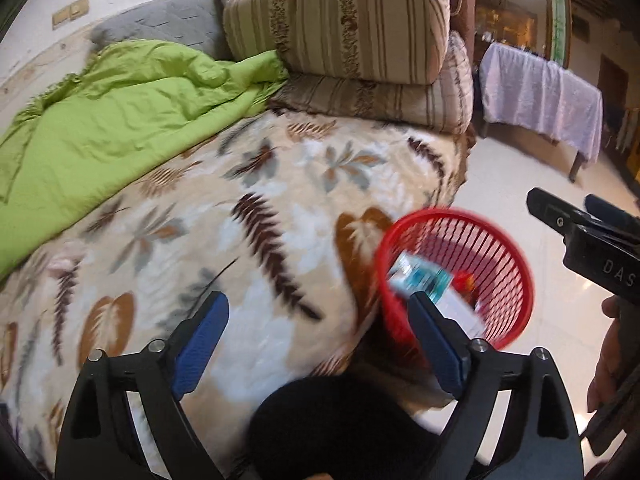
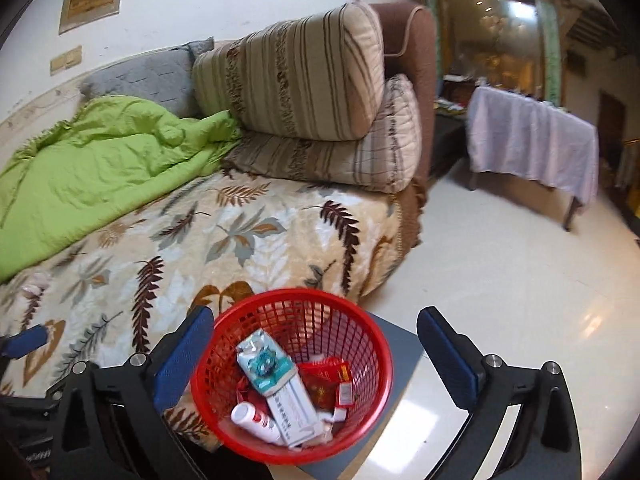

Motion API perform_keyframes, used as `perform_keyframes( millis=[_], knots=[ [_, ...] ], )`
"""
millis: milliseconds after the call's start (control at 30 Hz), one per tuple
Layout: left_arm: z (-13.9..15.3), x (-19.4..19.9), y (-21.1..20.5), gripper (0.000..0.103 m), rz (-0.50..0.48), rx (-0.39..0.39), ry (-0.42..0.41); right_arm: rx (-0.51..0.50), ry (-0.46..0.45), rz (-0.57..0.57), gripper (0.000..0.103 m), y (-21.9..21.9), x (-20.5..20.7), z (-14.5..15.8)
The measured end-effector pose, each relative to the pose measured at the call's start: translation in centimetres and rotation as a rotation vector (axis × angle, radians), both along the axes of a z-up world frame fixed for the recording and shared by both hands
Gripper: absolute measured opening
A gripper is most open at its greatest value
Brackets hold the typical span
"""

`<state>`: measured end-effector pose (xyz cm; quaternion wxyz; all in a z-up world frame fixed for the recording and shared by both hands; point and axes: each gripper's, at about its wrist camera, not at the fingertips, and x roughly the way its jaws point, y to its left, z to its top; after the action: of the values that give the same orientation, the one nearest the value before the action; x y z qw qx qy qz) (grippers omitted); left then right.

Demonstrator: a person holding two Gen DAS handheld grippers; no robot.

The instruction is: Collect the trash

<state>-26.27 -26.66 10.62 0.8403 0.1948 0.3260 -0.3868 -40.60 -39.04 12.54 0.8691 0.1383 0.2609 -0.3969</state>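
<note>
A red mesh basket (image 2: 372, 364) stands on a grey stool beside the bed, holding a white and teal box (image 2: 276, 380), a white tube (image 2: 252, 418) and red wrappers (image 2: 326, 384). My right gripper (image 2: 316, 344) hangs open above it, blue pads either side of the basket. In the left wrist view the same basket (image 1: 508, 280) sits right of centre, blurred, with the box (image 1: 428, 280) inside. My left gripper (image 1: 318, 322) is open over the bed edge, nothing between its pads. The right gripper's black body (image 1: 592, 244) shows at the right edge.
The bed carries a leaf-patterned blanket (image 2: 200, 240), a green quilt (image 2: 96, 160), a grey pillow (image 2: 140, 76) and stacked striped cushions (image 2: 304, 92). A table under a white cloth (image 2: 532, 136) stands across the pale tiled floor (image 2: 500, 272). A hand (image 1: 604, 360) shows at right.
</note>
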Motion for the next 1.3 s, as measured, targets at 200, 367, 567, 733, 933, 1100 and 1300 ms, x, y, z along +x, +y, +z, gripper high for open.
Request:
perform_keyframes(
  millis=[200,367,567,733,933,1100,1300],
  knots=[
    [-0.3,-1.0,4.8,0.093,0.074,0.024,-0.093,-0.032,-0.082,0.010,0.103,5.1,-1.9,-0.5],
    [-0.6,-0.7,6.8,0.093,0.099,0.036,-0.089,-0.083,-0.088,0.023,0.103,7.4,-2.5,0.0],
    [-0.5,-0.3,8.1,0.093,0.149,0.020,-0.114,-0.062,-0.042,0.017,0.103,7.3,-1.6,-0.5],
    [-0.9,0.9,8.5,0.093,0.179,0.004,-0.068,-0.046,-0.013,0.024,0.103,7.0,-1.0,-0.9],
    [-1.5,1.6,8.6,0.093,0.193,0.003,-0.043,-0.029,0.013,0.030,0.103,6.7,-0.7,-1.4],
    [-1.5,1.6,8.6,0.093,0.191,0.002,-0.044,-0.009,0.032,0.024,0.103,6.3,-0.3,-1.7],
    [-1.5,1.7,8.7,0.093,0.189,0.002,-0.042,-0.012,0.041,0.028,0.103,6.4,-0.2,-1.8]
  ],
)
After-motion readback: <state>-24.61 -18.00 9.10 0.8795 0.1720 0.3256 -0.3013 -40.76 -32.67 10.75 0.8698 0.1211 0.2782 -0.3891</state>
